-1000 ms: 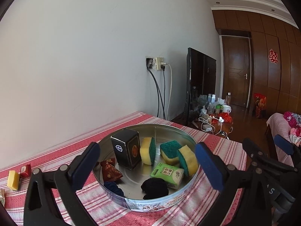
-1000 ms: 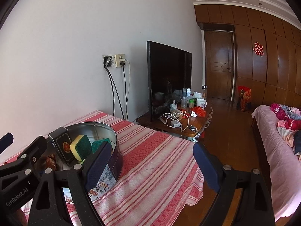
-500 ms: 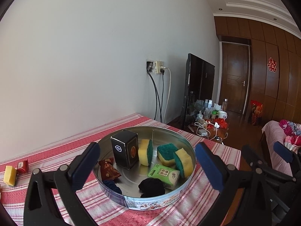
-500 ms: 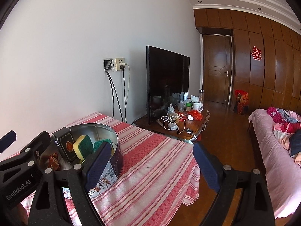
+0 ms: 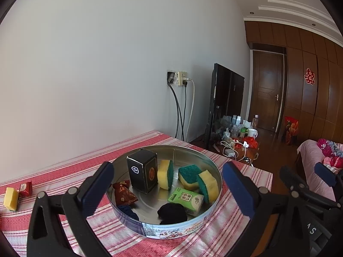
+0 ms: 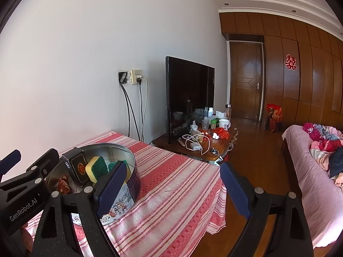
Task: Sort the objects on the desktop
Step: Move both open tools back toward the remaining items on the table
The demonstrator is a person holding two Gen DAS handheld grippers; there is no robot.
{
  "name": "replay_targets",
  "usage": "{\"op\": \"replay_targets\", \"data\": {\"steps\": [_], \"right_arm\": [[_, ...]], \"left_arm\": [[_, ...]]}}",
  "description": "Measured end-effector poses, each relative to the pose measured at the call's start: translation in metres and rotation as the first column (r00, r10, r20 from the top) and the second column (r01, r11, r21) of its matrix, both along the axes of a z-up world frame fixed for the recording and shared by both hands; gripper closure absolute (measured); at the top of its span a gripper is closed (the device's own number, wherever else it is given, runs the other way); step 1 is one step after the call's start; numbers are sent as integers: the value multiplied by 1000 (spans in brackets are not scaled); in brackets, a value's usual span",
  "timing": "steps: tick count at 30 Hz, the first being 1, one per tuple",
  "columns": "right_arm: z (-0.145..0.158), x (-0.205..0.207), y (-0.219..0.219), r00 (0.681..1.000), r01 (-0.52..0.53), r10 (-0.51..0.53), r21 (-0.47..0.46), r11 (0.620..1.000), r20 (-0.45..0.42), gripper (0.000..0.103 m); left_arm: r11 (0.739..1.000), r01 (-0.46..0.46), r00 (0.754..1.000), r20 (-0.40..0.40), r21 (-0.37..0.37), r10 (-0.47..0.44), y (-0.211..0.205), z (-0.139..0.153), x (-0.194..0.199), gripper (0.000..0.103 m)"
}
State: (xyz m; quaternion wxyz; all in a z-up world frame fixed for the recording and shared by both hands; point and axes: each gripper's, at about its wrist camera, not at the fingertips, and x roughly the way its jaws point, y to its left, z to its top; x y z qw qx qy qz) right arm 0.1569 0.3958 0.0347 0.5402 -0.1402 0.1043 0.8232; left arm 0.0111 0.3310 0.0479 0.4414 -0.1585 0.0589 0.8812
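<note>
A round metal tin (image 5: 171,231) stands on the red striped tablecloth (image 5: 64,171). In it are a black box (image 5: 142,173), three yellow-green sponges (image 5: 166,174), a green tissue pack (image 5: 186,199), a red candy packet (image 5: 123,193) and dark cloth balls (image 5: 172,213). My left gripper (image 5: 167,189) is open and empty, above and in front of the tin. My right gripper (image 6: 171,189) is open and empty over the table's right part, with the tin (image 6: 126,192) at its left finger. A yellow block (image 5: 10,199) and a small red packet (image 5: 25,189) lie at far left.
The table edge (image 6: 216,192) drops to a wooden floor at the right. Behind it stands a low wooden table (image 6: 214,141) with a TV (image 6: 188,98), bottles and cables. A pink bed (image 6: 310,182) is at far right. A white wall runs along the table's far side.
Both grippers have risen and drawn back a little, so the tin sits lower and smaller in both views. The jaws stay open and nothing in the tin has moved.
</note>
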Motion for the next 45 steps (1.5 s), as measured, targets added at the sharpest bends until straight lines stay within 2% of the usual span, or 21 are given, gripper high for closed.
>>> {"op": "replay_targets", "data": {"steps": [24,30,40,45], "right_arm": [[-4,-6,5,1000,-2,2,-19,1000,15,12],[-3,-16,7,999,-28,27,-35,999,-17,12],[-10,-47,4,995,-95,94,-58,994,-10,12],[-10,-51,1,993,-115,114,-60,992,-20,12]], "left_arm": [[1000,-18,1000,5,-10,18,-3,-2,-8,1],[998,-58,998,-5,-29,58,-10,-7,-18,1],[993,-114,993,26,-25,115,-22,-11,-38,1],[988,-149,989,-2,-38,149,-35,-16,-40,1]]}}
